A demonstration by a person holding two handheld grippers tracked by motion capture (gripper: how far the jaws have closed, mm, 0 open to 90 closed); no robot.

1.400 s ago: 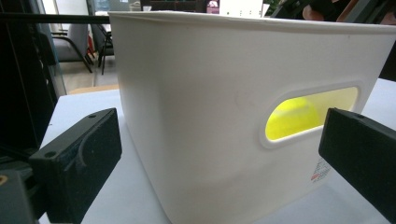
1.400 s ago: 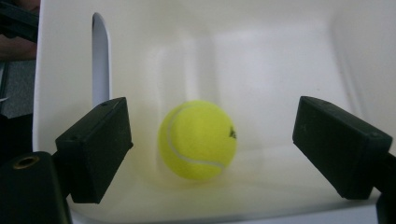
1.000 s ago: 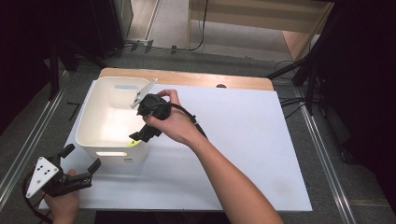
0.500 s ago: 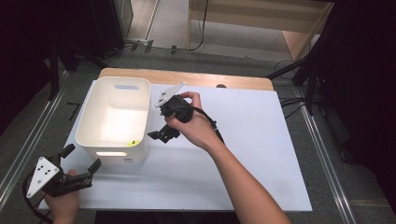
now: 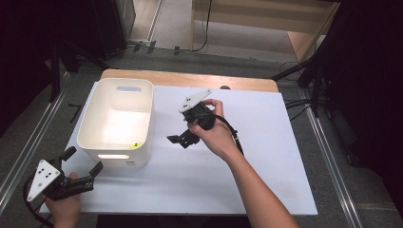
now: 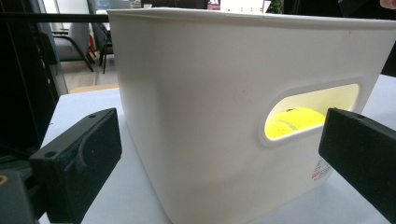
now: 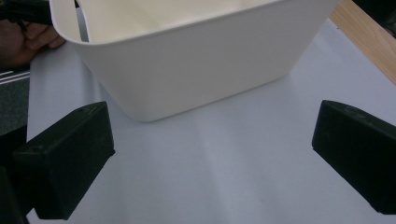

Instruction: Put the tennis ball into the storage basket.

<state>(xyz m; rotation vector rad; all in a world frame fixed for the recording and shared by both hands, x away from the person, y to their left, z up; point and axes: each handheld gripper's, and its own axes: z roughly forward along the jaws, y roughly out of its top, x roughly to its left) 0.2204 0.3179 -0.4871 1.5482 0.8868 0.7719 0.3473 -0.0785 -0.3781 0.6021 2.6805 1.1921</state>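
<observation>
A white plastic bin (image 5: 119, 121) stands on the left part of the white table sheet (image 5: 266, 156). A yellow ball (image 5: 136, 146) lies inside at its near right corner, and in the left gripper view the ball (image 6: 294, 121) shows through the handle slot. My right gripper (image 5: 183, 140) hovers open just right of the bin with nothing between its jaws. From the right gripper view (image 7: 212, 144) the bin's side wall (image 7: 187, 70) lies ahead. My left gripper (image 5: 83, 160) is open near the table's front left corner, facing the bin's near wall (image 6: 196, 116).
A wooden strip (image 5: 190, 80) runs along the table's far edge. Metal rails (image 5: 332, 166) flank the table on both sides, and cables (image 5: 294, 107) trail on the floor at the right. The person's other hand (image 7: 28, 37) shows past the bin.
My right gripper has pulled back out of the bin and moved right, leaving the yellow ball inside. The left gripper has stayed put.
</observation>
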